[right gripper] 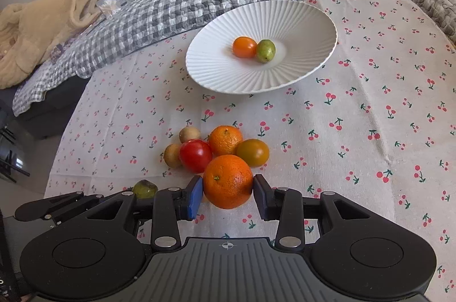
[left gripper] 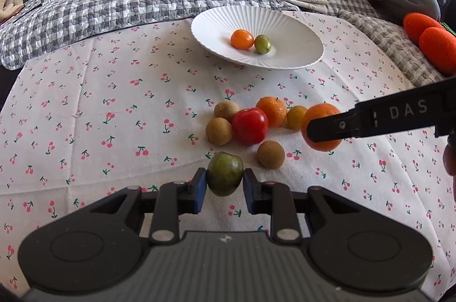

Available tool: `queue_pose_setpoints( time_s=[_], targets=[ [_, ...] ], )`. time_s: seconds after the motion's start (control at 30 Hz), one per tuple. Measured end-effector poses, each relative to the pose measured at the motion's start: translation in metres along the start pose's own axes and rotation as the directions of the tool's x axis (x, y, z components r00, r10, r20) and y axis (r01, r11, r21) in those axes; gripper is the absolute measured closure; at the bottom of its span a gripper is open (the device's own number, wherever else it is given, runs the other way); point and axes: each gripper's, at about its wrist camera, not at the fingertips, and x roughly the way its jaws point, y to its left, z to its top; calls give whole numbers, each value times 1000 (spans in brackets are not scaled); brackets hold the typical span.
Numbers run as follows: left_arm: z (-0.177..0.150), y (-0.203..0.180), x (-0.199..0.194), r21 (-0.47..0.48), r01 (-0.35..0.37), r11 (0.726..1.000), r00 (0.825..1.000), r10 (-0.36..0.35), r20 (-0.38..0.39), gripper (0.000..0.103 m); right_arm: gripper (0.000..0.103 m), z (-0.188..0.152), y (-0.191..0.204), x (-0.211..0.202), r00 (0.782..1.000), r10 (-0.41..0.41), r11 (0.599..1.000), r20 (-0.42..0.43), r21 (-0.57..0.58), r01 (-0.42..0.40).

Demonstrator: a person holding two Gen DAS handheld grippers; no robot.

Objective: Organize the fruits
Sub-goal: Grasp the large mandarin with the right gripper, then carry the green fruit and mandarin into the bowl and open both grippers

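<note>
Here the left gripper is clenched on a green fruit, which sits squarely between its blue pads. The right gripper likewise grasps an orange, pads pressed against its sides. Just beyond lies a cluster on the cherry-print cloth: a red tomato, a second orange and small brown fruits. Farther off, the white ribbed plate holds an orange tomato touching a small green fruit.
</note>
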Motion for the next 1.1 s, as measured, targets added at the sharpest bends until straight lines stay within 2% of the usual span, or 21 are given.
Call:
queue_pose_setpoints(
  time_s=[0.2, 0.5, 0.63, 1.1],
  targets=[
    [4, 1, -5, 8, -19, 1000, 1000, 19, 21, 77, 66, 3, -5, -13, 1000, -7, 1000, 27, 4, 7],
    [23, 13, -15, -24, -31, 999, 996, 33, 84, 77, 66, 16, -20, -31, 996, -26, 999, 86, 43, 23],
    [32, 16, -11, -40, -34, 999, 995, 38, 89, 77, 66, 19, -24, -34, 995, -36, 998, 98, 52, 31],
    [77, -15, 3, 16, -39, 999, 988, 36, 148, 78, 66, 44, -36, -37, 988, -61, 995, 145, 84, 49]
  ],
)
